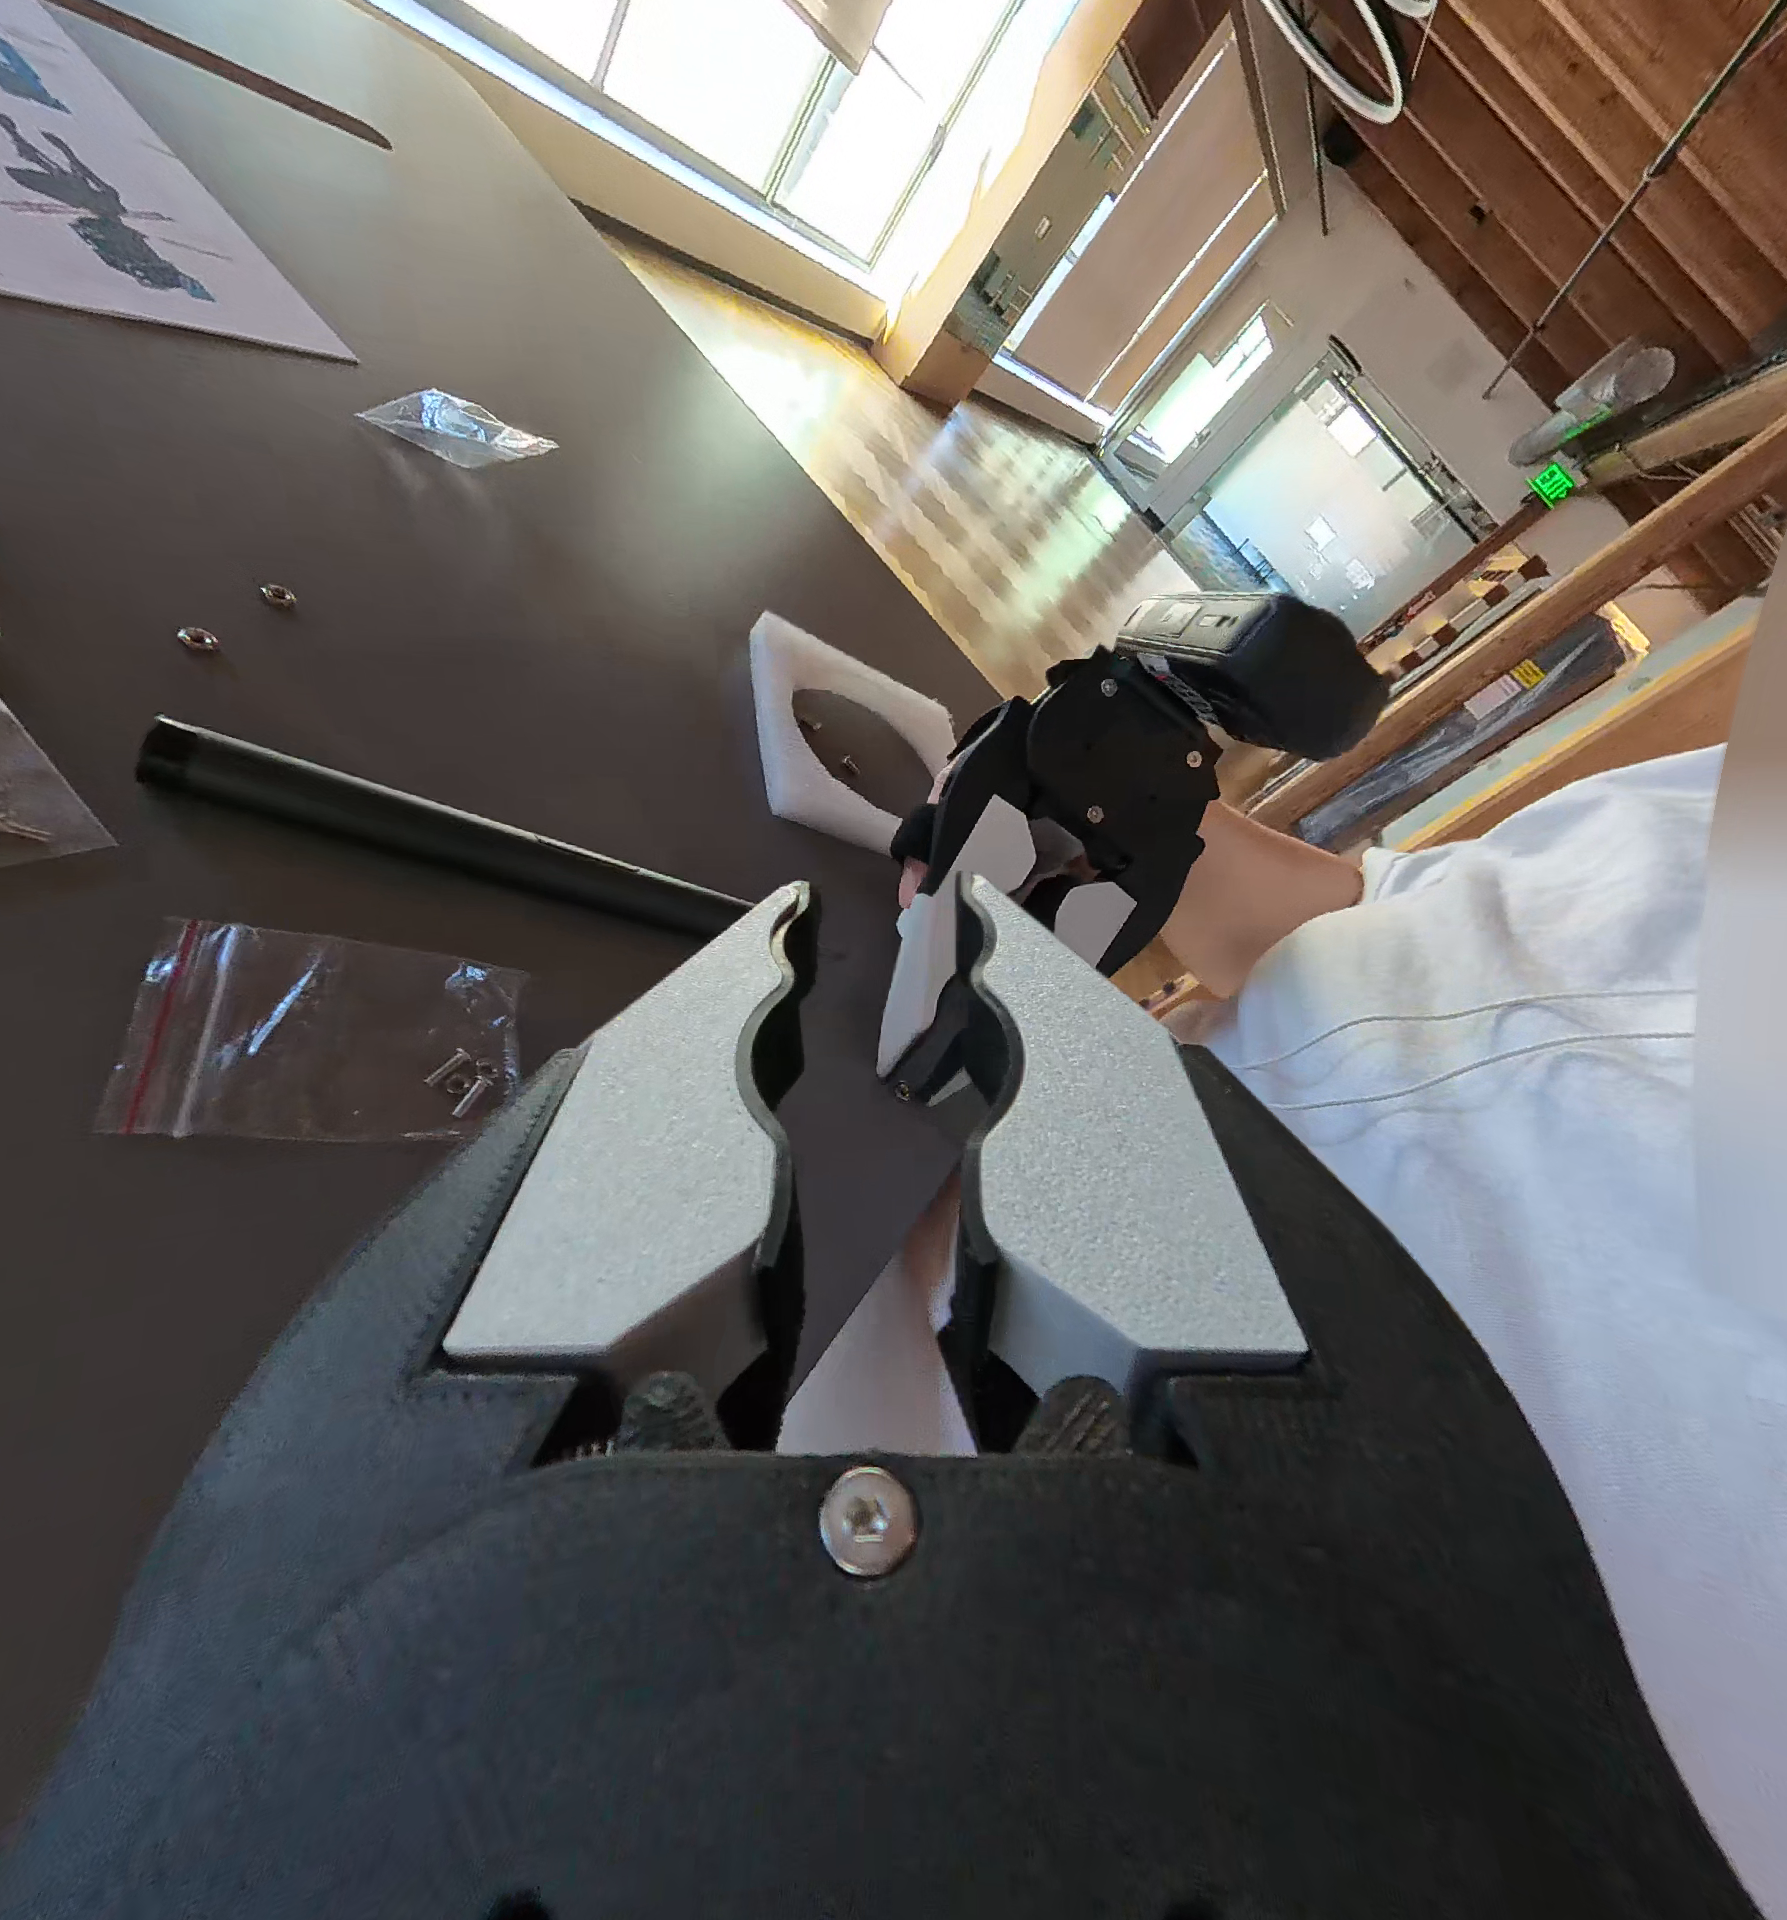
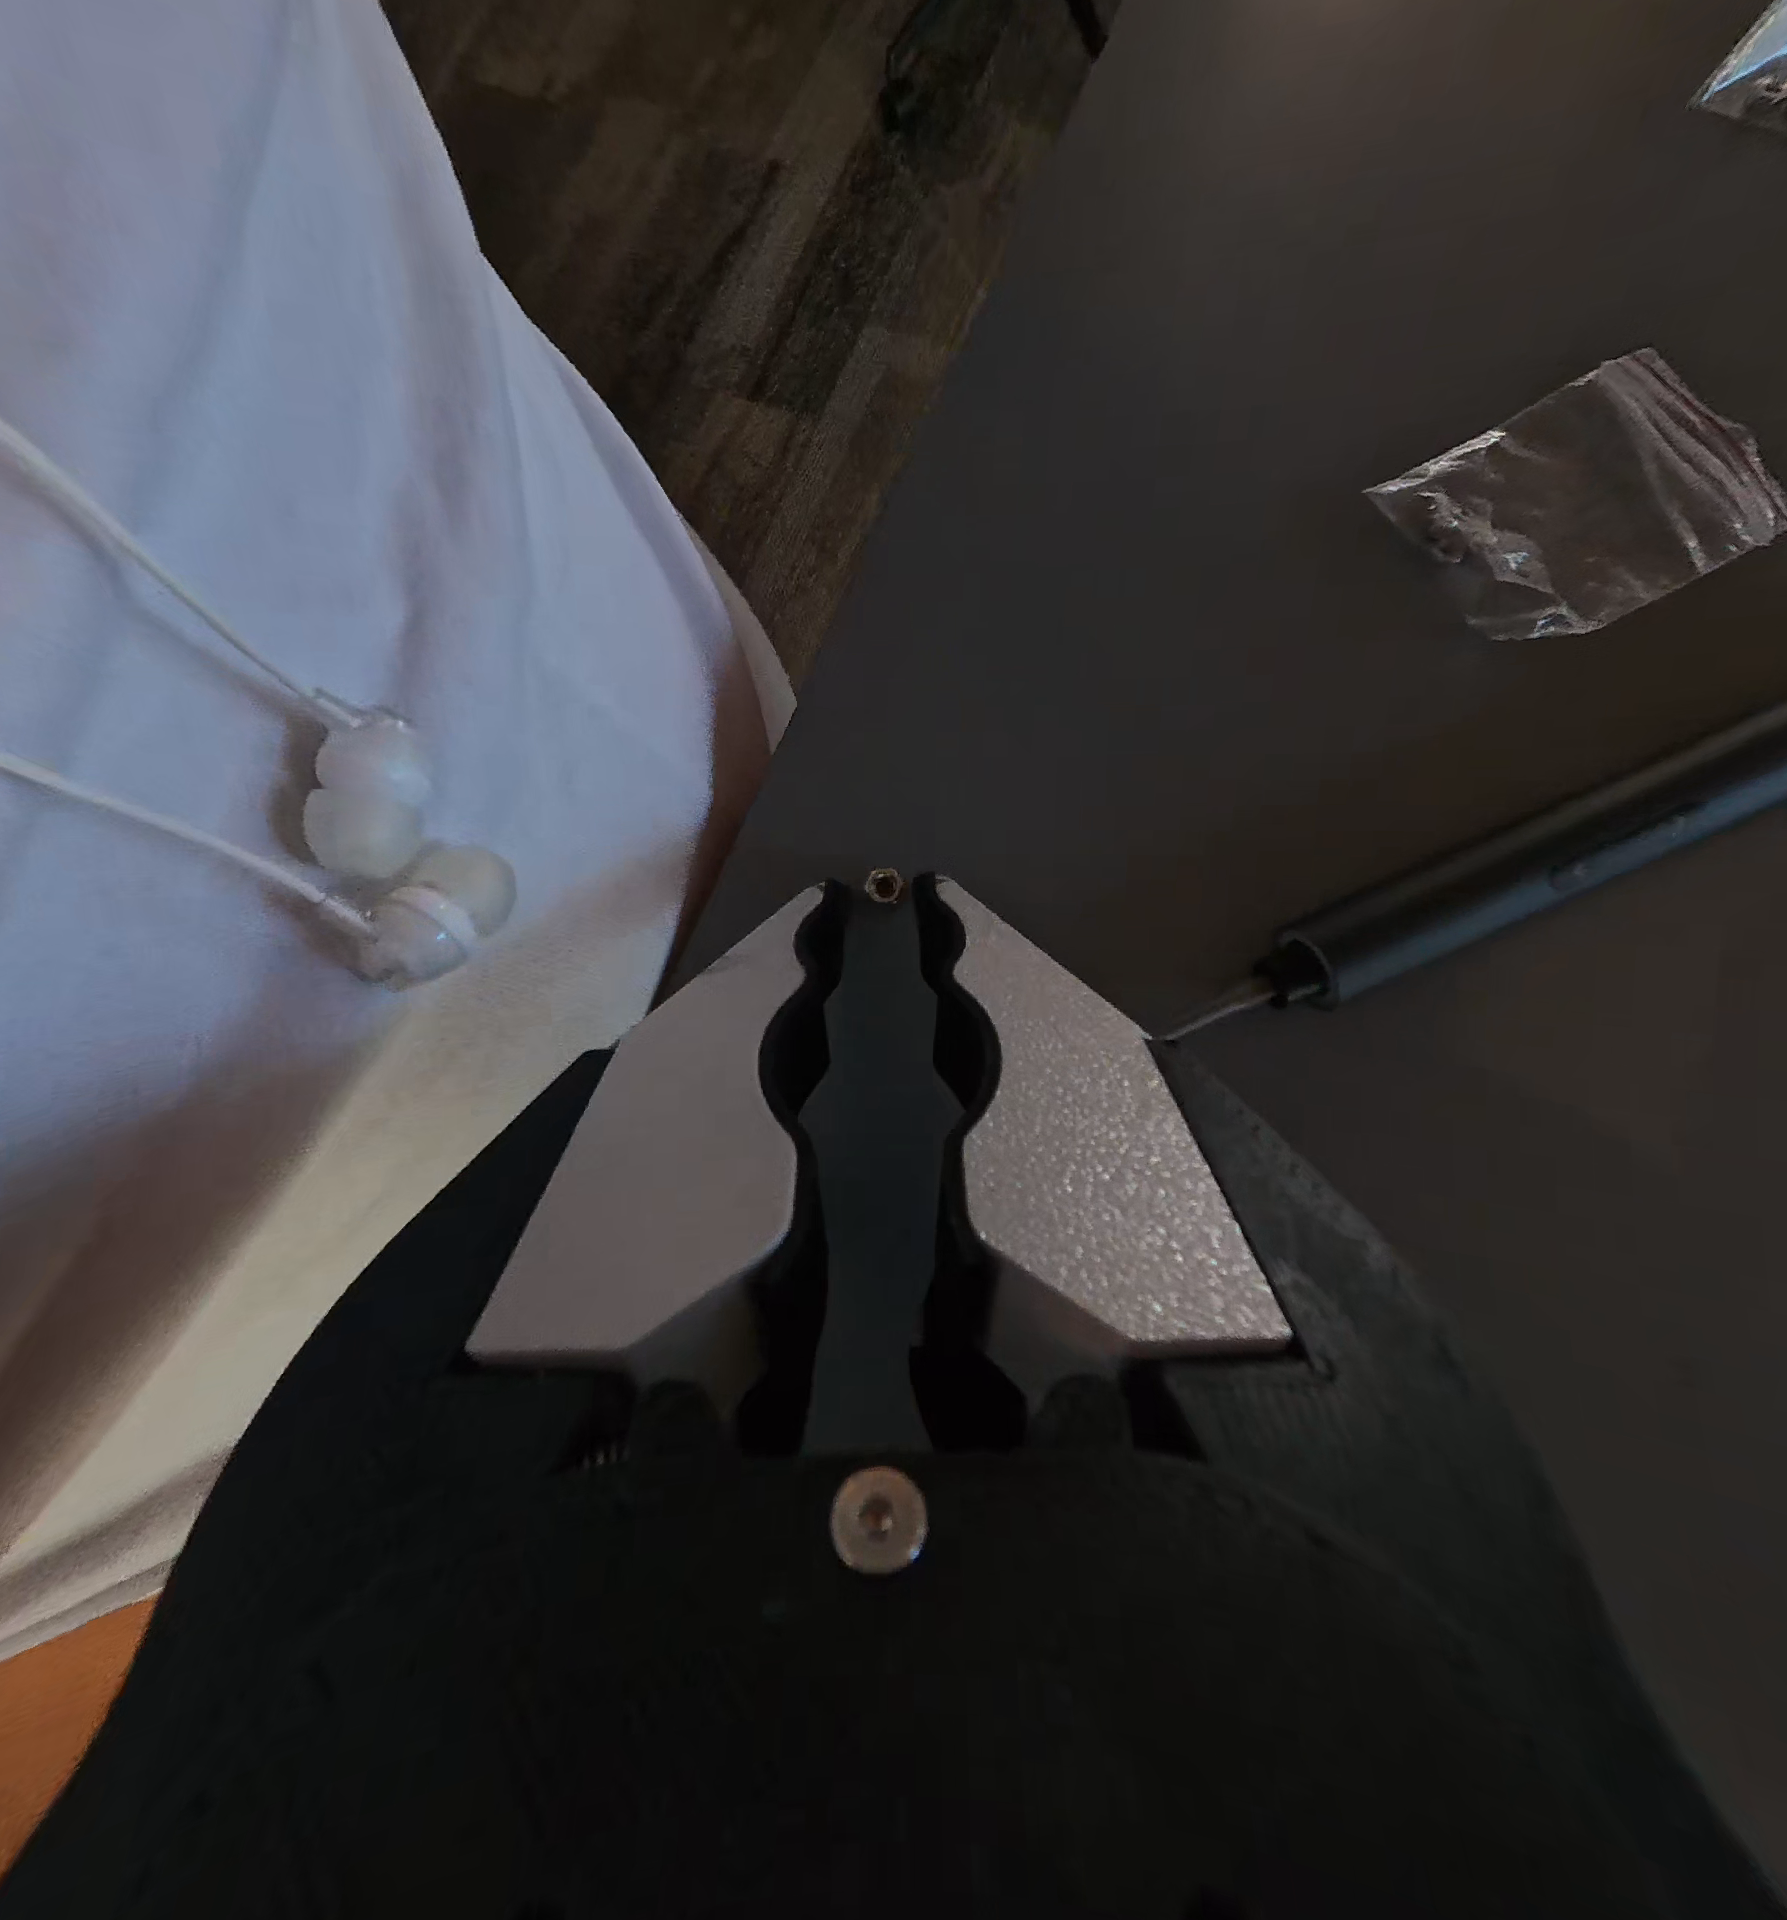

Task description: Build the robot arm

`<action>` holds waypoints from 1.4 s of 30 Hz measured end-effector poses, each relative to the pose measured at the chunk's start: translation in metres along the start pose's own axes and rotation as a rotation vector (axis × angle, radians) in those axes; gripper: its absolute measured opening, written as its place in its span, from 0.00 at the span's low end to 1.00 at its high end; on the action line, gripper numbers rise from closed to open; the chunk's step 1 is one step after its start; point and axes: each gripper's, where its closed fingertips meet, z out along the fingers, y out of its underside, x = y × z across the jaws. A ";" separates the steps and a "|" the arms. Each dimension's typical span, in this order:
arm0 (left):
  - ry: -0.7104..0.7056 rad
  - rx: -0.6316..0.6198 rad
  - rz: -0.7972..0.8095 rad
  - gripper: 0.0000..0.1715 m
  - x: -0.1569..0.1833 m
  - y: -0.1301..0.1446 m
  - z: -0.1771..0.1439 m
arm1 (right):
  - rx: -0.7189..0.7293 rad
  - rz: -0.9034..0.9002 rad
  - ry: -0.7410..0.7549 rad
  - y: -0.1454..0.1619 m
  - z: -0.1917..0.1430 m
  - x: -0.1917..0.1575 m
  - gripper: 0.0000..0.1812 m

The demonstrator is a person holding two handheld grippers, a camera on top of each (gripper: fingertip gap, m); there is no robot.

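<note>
My right gripper [image 2: 881, 896] points down at the dark table [image 2: 1284, 312] near its front edge. Its jaws are nearly together on a small brass-coloured screw [image 2: 883, 885] pinched at the fingertips. In the left wrist view the right gripper [image 1: 920, 1065] stands steeply over the table with the screw [image 1: 901, 1088] at its tips. My left gripper [image 1: 884, 904] is open and empty, hovering just behind the right gripper's fingers. A black pen-shaped screwdriver [image 1: 421, 821] lies on the table to the left, and its fine tip lies close to my right gripper [image 2: 1595, 831].
A white foam square with a round hole [image 1: 847, 727] lies beyond the right gripper. Clear plastic bags [image 1: 307, 1029] [image 1: 458, 421] [image 2: 1585, 499] hold small screws. Two small metal nuts [image 1: 198, 639] and a printed sheet [image 1: 89, 177] lie farther left. A person in a white shirt [image 1: 1491, 1039] stands at the table edge. The gap from one gripper's tips to the other's is roughly 15 cm. The black pen-shaped screwdriver [image 1: 421, 821] lies around 12 cm away from my left fingertips.
</note>
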 end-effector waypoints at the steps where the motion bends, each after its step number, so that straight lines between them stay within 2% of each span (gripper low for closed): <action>1: 0.003 0.001 -0.006 0.15 0.000 0.001 0.001 | -0.004 -0.004 -0.002 0.000 0.000 -0.001 0.07; 9: 0.021 0.013 -0.062 0.17 -0.002 0.004 0.007 | -0.013 -0.011 0.008 -0.003 0.003 -0.004 0.04; 13: 0.027 0.006 -0.072 0.18 -0.001 0.007 0.009 | -0.034 -0.039 0.047 -0.001 0.001 -0.001 0.06; 21: 0.048 -0.021 -0.078 0.18 0.001 0.010 0.012 | -0.073 0.097 0.145 0.004 -0.004 0.004 0.07; 30: 0.080 -0.060 -0.109 0.18 -0.001 0.019 0.014 | -0.062 0.130 0.156 0.002 -0.002 0.003 0.04; 34: 0.145 -0.061 -0.188 0.18 0.006 0.024 0.019 | -0.063 0.125 0.171 0.001 -0.001 0.005 0.03; 38: 0.184 -0.055 -0.275 0.23 0.004 0.026 0.020 | -0.031 0.142 0.202 -0.007 -0.008 0.012 0.04; 42: 0.209 -0.007 -0.363 0.31 -0.006 0.015 0.016 | 0.022 0.160 0.273 -0.019 -0.023 0.026 0.04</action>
